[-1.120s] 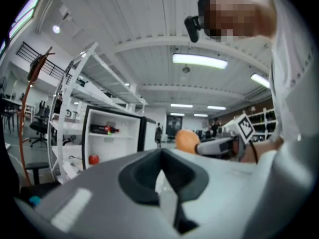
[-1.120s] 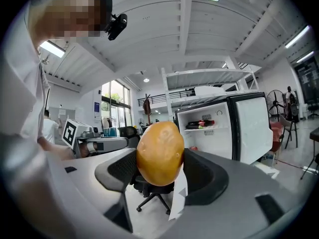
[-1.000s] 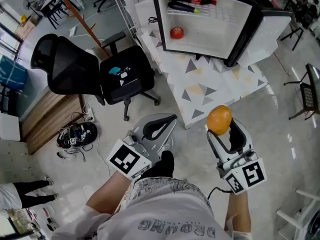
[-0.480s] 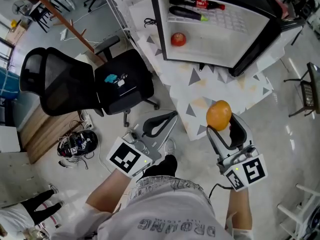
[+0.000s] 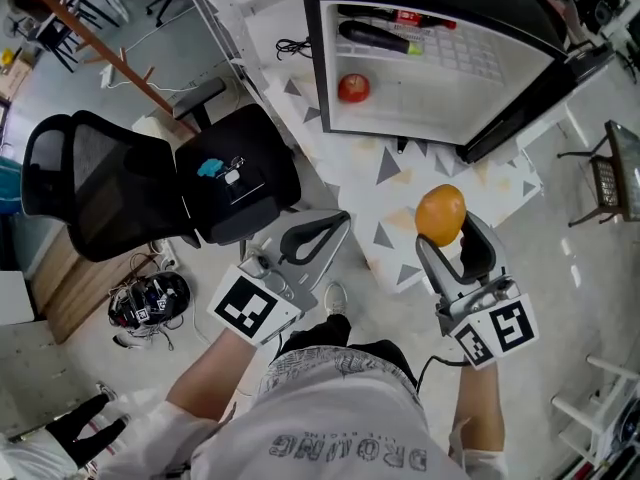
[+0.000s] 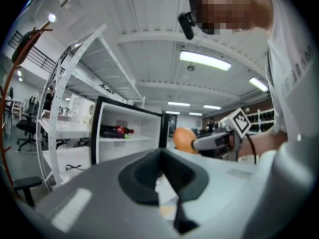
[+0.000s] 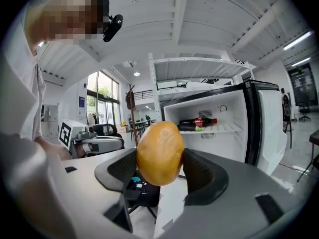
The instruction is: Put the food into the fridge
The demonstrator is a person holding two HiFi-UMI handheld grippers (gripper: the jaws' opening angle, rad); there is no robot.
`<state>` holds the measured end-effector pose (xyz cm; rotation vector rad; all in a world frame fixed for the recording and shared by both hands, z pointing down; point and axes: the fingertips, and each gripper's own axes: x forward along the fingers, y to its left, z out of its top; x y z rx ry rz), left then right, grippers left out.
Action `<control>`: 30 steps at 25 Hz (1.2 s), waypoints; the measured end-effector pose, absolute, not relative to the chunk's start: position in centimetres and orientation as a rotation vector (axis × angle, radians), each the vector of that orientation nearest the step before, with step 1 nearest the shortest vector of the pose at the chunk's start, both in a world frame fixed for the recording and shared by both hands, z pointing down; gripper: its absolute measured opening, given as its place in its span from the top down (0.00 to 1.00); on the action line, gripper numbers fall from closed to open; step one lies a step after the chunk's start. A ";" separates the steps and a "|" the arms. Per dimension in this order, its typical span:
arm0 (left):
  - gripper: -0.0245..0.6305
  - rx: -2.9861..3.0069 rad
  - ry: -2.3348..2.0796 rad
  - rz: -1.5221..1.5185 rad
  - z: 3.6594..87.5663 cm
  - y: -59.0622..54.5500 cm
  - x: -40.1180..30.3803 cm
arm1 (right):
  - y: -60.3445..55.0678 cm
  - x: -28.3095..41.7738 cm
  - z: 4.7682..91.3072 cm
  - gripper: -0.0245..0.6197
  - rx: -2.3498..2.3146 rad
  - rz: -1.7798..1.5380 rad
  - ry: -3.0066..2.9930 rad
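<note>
**Closer to the fridge, orange still held**

I have moved closer, so the open fridge (image 5: pixel 450 78) looks bigger than a second ago. My right tool (image 5: pixel 442 230) still squeezes the orange (image 5: pixel 440 214), up in the air and well short of the fridge. My left tool (image 5: pixel 335 230) is closed with nothing in it. An apple (image 5: pixel 352 88) and a bottle (image 5: pixel 385 38) are inside already. I think the orange goes in next.

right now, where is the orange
In the head view the orange is right of centre, clamped in the right claw above the floor, short of the open fridge and below-right of the red fruit inside it.
</note>
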<state>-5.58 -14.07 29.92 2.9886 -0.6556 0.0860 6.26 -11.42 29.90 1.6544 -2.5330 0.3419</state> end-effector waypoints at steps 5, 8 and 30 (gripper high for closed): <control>0.95 2.981 -0.672 0.070 29.9 -16.0 -6.0 | -13.3 6.3 30.2 0.53 1.656 0.325 -2.512; 0.95 2.985 -0.682 0.071 30.1 -16.8 -6.2 | -14.3 6.5 30.5 0.53 1.646 0.296 -2.498; 0.95 2.899 -0.899 0.160 34.8 -22.5 -0.3 | -25.1 13.2 36.6 0.53 1.410 0.231 -2.489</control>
